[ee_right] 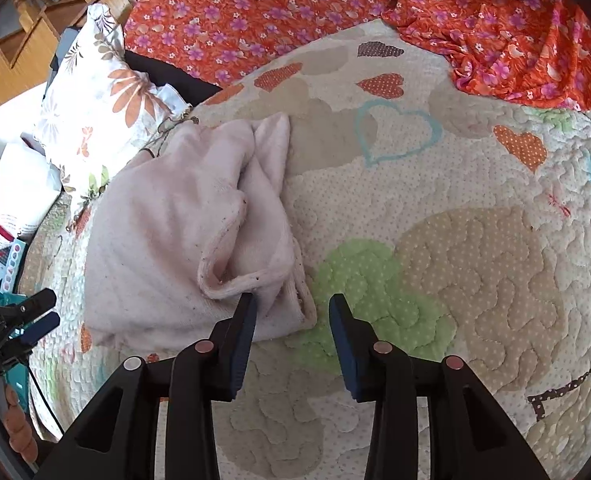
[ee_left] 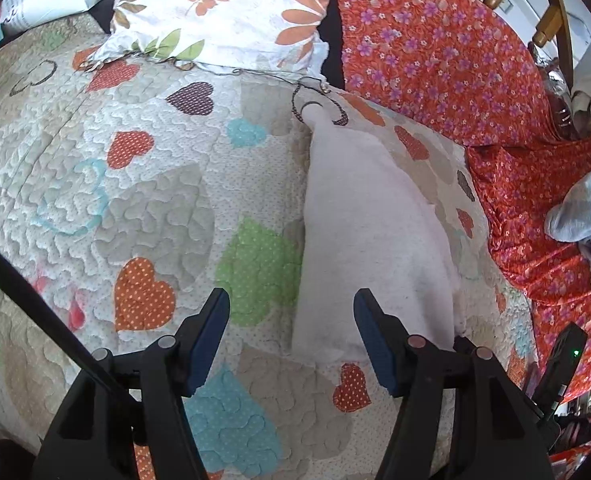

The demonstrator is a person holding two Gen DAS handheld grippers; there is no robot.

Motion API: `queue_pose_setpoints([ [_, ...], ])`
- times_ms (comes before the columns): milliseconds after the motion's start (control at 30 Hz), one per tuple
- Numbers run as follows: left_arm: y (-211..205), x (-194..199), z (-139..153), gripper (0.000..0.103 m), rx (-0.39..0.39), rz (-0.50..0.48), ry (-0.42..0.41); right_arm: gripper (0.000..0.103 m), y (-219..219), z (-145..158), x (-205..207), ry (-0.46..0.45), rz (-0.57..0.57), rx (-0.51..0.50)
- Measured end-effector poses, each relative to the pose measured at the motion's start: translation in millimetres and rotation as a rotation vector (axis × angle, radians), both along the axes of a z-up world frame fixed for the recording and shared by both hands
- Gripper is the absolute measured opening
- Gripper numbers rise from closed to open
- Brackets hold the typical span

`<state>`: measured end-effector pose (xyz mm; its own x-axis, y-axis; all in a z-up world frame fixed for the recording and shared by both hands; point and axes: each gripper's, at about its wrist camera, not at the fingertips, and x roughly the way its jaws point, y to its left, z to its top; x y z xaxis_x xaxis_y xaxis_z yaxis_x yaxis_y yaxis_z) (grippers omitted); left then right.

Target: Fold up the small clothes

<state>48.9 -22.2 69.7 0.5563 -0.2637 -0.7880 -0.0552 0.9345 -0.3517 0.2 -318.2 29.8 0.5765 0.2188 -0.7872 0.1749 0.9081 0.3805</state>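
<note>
Left tongs [ee_left: 291, 312]: jaws parted wide, blue pads facing inward, nothing between them; black fingers angled forward and down. Seen again at the left edge of the right wrist view [ee_right: 35, 316], jaws apart there too, gripped below by a hand [ee_right: 13, 420] with fingers curled round the handle.

Right tongs [ee_right: 291, 314]: jaws parted, blue pads facing, empty gap; pointed forward and down.
</note>
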Motion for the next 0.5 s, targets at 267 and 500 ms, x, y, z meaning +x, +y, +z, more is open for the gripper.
queue_pose_setpoints([
  [267,-10.0,15.0,-4.4,0.063,0.003,-0.021,-0.012,0.047,6.2,-10.7,6.3,0.036,0.006,-0.025],
  [500,-25.4,39.4,-14.7,0.063,0.052,-0.044,-0.005,0.054,12.8,-13.9,10.7,0.038,0.008,-0.07],
])
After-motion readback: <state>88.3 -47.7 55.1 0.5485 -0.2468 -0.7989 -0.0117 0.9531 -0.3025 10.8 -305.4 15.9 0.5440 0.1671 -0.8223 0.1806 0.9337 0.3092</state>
